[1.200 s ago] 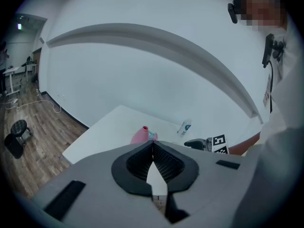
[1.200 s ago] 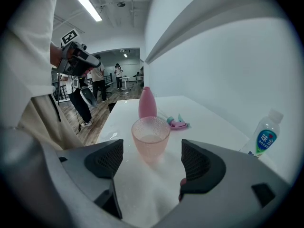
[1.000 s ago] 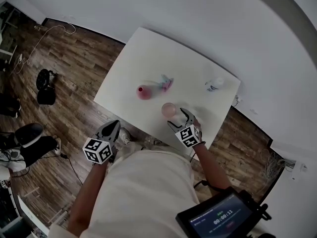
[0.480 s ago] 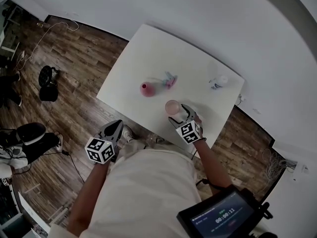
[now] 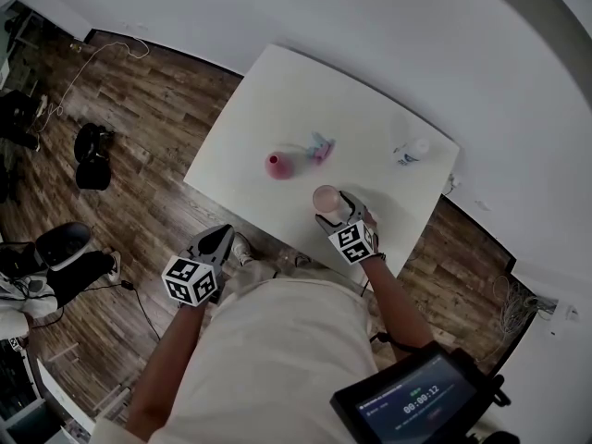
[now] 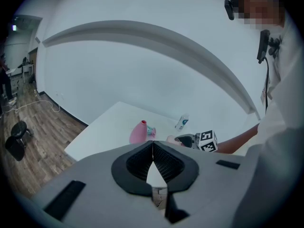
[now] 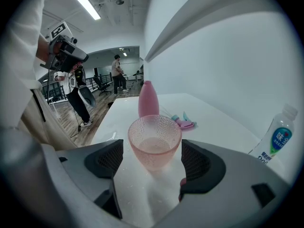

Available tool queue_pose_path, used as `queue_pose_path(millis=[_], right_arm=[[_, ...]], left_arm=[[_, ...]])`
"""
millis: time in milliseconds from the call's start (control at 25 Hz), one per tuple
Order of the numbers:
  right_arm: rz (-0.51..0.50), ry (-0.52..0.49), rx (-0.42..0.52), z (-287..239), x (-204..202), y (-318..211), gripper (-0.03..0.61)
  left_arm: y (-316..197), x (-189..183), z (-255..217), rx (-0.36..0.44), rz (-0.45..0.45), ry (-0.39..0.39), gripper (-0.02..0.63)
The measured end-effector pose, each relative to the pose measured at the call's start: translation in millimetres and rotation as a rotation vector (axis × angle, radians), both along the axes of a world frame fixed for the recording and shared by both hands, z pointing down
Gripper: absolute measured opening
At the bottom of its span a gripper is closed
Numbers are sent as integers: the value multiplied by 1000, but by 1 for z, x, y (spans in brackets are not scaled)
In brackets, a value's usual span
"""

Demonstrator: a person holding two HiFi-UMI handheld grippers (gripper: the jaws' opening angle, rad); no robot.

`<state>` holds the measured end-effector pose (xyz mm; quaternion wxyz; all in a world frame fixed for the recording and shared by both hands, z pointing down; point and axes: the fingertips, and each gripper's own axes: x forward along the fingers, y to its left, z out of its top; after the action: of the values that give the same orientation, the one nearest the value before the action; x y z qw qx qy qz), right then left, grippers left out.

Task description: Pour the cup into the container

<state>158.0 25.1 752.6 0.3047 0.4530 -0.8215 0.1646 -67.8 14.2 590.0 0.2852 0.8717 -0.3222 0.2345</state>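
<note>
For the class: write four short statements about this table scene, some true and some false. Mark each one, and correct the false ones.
1. The pink cup stands upright between the right tongs, whose jaws are apart. True.
2. The pink bottle stands on the white table. True.
3. The left tongs grip the pink bottle. False: they are shut on nothing.
4. The water bottle lies on its side. False: it stands upright.

Head overhead, gripper views low; shared table (image 5: 277,100), left seemingly farther.
</note>
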Motion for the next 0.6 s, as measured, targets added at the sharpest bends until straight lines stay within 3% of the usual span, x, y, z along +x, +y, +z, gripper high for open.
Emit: queue_pose_path(millis=[600], right_arm=[[17, -9, -17, 11, -1, -7, 367]], left_arm=[[2, -5, 3, -12, -15, -4, 12]])
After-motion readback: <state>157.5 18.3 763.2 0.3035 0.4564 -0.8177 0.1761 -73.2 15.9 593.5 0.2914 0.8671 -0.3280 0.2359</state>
